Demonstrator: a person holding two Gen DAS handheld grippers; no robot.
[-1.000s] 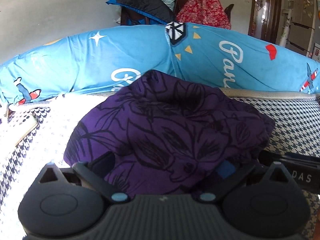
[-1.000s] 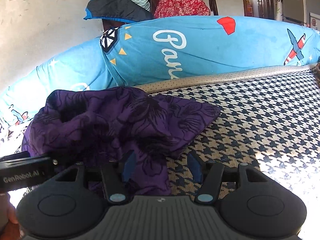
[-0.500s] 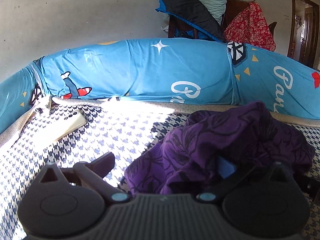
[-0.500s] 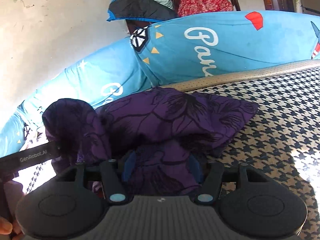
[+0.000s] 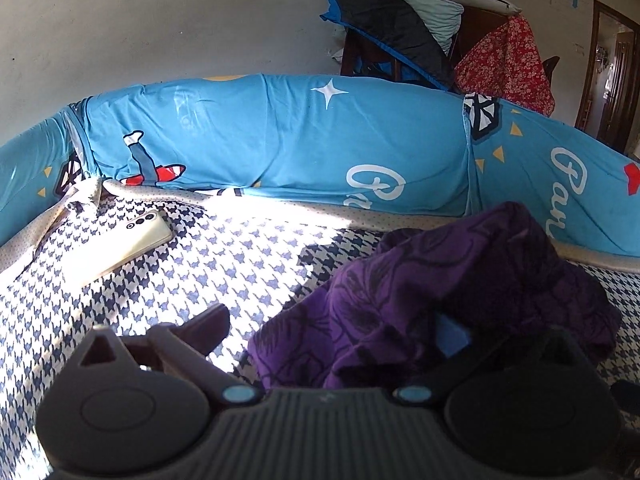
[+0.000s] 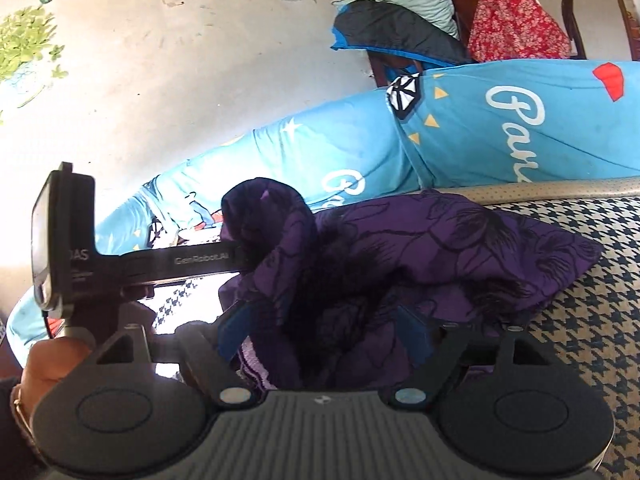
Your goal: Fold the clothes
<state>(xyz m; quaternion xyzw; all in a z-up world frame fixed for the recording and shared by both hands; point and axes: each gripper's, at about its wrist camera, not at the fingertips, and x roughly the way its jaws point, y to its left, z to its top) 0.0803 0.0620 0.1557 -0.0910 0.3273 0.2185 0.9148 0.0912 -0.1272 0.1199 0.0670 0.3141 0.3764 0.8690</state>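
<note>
Houndstooth bed [image 5: 248, 264]: one purple garment [image 5: 460, 280].

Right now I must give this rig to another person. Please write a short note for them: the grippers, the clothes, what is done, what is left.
Left gripper: open, fingers wide, cloth against its right finger only.
Right gripper: open, cloth bunched between its fingers, not clamped.
Purple floral garment: crumpled heap on the houndstooth cover, near the blue bolster. A phone lies far left.
Done: no fold visible.
Left: spread flat, then fold.
</note>
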